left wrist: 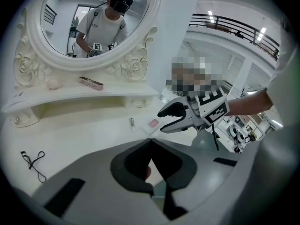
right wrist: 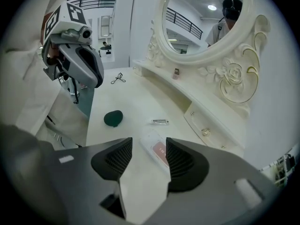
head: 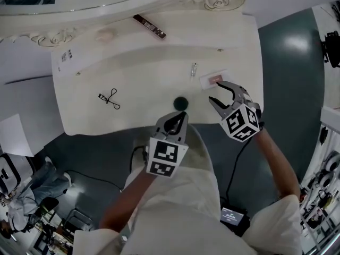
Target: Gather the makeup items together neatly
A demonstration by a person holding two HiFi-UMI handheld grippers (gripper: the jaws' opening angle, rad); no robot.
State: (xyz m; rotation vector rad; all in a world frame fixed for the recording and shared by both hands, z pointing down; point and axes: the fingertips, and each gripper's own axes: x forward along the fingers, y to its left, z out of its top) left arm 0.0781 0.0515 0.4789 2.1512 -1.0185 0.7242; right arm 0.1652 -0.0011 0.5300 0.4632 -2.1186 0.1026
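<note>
On the white vanity top lie a dark green sponge, a small silver tube, a clear packet with a red label and a black eyelash curler far to the left. My right gripper is open. The packet lies on the table just ahead of its jaws, untouched by the pads. My left gripper hovers at the front edge just behind the sponge, jaws shut, holding nothing that I can make out.
A brown palette and a pale pink puff rest on the raised shelf under the oval mirror. The shelf front has small drawer knobs. Grey floor with cables and equipment lies past the table's front and right edges.
</note>
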